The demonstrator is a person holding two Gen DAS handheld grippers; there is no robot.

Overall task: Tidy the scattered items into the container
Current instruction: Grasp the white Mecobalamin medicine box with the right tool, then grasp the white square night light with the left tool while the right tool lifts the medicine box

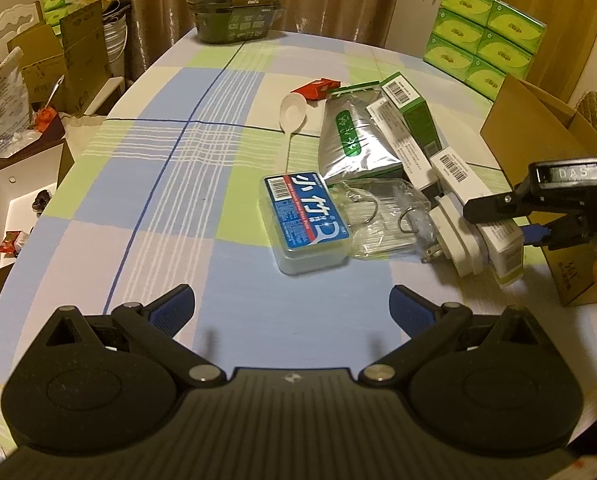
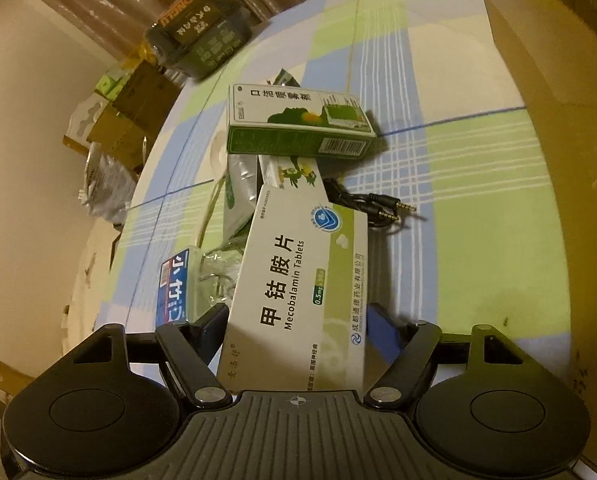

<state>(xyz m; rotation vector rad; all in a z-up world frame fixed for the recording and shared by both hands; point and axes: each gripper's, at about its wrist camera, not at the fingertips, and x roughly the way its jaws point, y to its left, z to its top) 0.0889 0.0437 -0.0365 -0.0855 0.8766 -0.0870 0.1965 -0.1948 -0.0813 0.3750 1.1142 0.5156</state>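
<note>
My right gripper (image 2: 298,330) is shut on one end of a white and green Mecobalamin tablet box (image 2: 298,272). The left wrist view shows that gripper (image 1: 512,222) and tablet box (image 1: 502,248) at the right, beside the open cardboard box (image 1: 546,128). My left gripper (image 1: 292,308) hangs open and empty over the checked tablecloth (image 1: 170,184), short of a blue floss case (image 1: 306,220). Behind the case lie a clear bag with rings (image 1: 382,216), a white plug (image 1: 454,240), a silver pouch (image 1: 354,136), a green carton (image 1: 410,108), a white spoon (image 1: 292,112) and a red packet (image 1: 316,88).
A black audio cable (image 2: 378,204) lies right of the pile near the cardboard wall (image 2: 558,120). A dark green package (image 1: 234,4) stands at the far table end. Green tissue packs (image 1: 486,40) are stacked behind the box. Cartons and bags crowd the floor at left (image 1: 58,60).
</note>
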